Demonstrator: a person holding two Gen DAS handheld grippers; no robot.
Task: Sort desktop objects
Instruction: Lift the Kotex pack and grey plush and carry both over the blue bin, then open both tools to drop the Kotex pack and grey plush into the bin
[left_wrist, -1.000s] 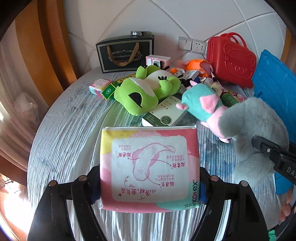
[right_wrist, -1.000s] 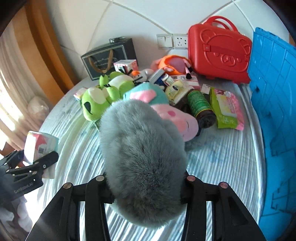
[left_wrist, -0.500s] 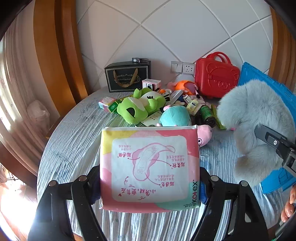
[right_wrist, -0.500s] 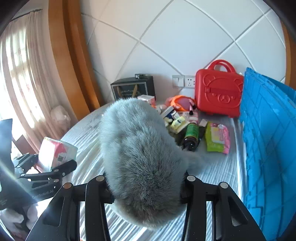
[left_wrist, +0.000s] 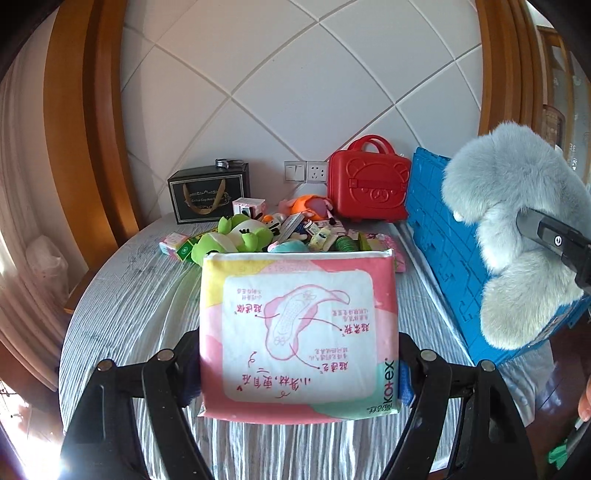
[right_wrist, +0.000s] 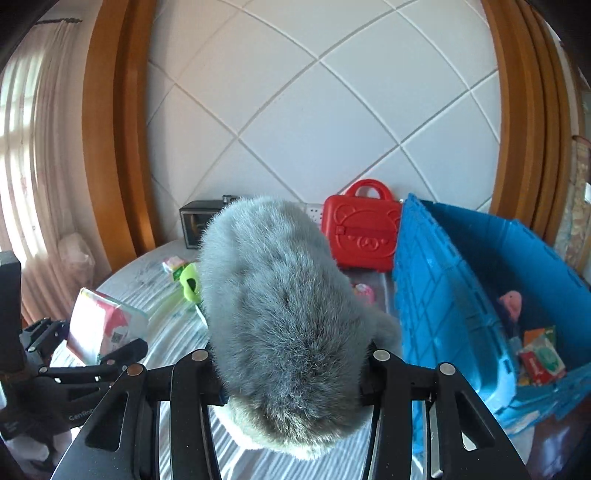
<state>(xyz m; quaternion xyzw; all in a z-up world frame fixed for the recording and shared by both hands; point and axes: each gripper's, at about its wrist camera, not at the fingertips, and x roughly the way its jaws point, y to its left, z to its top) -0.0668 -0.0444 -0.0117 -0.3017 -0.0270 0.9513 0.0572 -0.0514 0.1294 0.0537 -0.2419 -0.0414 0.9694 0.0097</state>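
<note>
Beside the blue crate (right_wrist: 436, 295), the right gripper (right_wrist: 291, 373) clamps a grey plush toy (right_wrist: 284, 321) held above the table (left_wrist: 122, 306), near the crate's wall. Left of the crate, the left gripper (left_wrist: 299, 363) grips a pink pad packet (left_wrist: 299, 332) in the air. Behind the packet lies a clutter with a green frog toy (left_wrist: 236, 236), and a red case (left_wrist: 369, 190) stands against the crate's far corner. Striped cloth left of the packet lies bare. Small packets (right_wrist: 541, 360) sit inside the crate.

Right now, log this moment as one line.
left gripper: holds pad pack | right gripper: holds grey plush | blue crate: open
</note>
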